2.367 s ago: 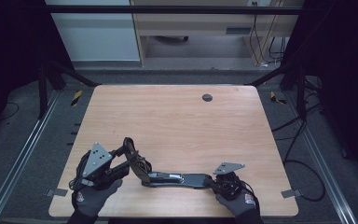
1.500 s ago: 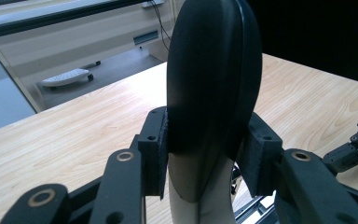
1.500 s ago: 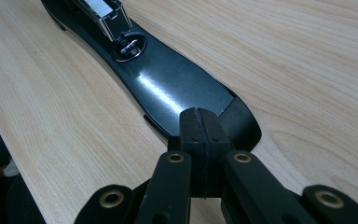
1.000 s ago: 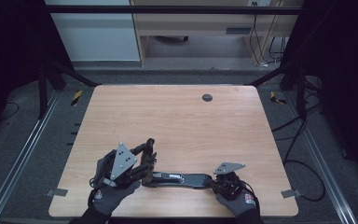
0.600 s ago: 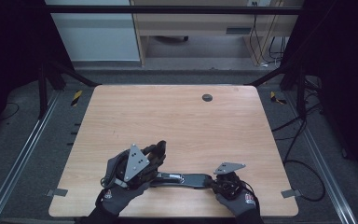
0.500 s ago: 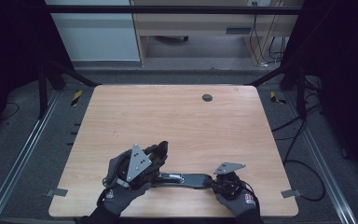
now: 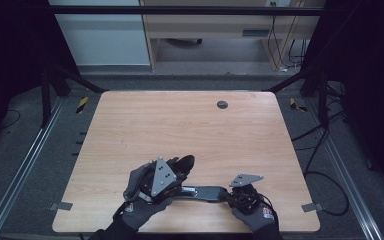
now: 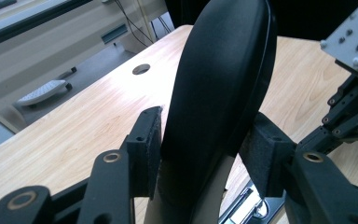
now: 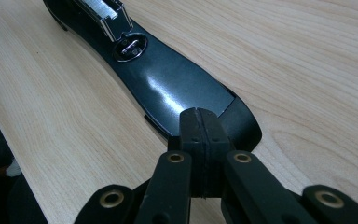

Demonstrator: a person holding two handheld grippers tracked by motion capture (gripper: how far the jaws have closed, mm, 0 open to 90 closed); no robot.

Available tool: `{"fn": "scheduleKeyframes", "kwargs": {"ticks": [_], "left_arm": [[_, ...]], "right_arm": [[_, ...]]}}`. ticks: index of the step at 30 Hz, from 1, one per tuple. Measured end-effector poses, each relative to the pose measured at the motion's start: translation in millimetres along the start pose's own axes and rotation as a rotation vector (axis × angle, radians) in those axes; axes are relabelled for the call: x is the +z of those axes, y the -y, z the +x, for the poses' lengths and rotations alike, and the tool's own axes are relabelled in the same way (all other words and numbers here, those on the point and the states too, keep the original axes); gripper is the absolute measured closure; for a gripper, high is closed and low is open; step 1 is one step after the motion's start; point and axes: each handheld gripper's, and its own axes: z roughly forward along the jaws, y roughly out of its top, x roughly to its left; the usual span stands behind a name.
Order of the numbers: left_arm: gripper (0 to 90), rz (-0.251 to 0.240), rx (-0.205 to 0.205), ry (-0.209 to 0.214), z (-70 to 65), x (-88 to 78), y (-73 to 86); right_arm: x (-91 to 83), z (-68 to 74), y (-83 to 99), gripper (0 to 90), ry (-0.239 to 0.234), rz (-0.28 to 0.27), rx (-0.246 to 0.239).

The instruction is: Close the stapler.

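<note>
Near the front edge of the one table (image 7: 130, 120) lies one black strap-like object (image 7: 205, 192) with a metal clasp. The right gripper (image 9: 199, 122) presses its jaws together on its near end. The left gripper (image 8: 205, 154), its jaws just opening, stands around the raised black end. One round hole (image 7: 222, 104) lies far behind; much free room between.

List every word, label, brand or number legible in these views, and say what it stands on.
No text can be read anywhere.
Red-and-white logo patches on the left glove cuff and right glove cuff: too small and blurred to read.
Black stapler: no lettering visible.
</note>
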Motion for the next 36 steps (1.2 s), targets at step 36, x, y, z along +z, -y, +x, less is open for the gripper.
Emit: {"fn": "scheduleKeyframes", "kwargs": {"ticks": [36], "left_arm": [[46.5,0.068,0.125,0.069,-28.2,34.3,1.1]], "right_arm": [[0.1,-0.3,0.5,90.0,-0.003,-0.004,-0.007]]}}
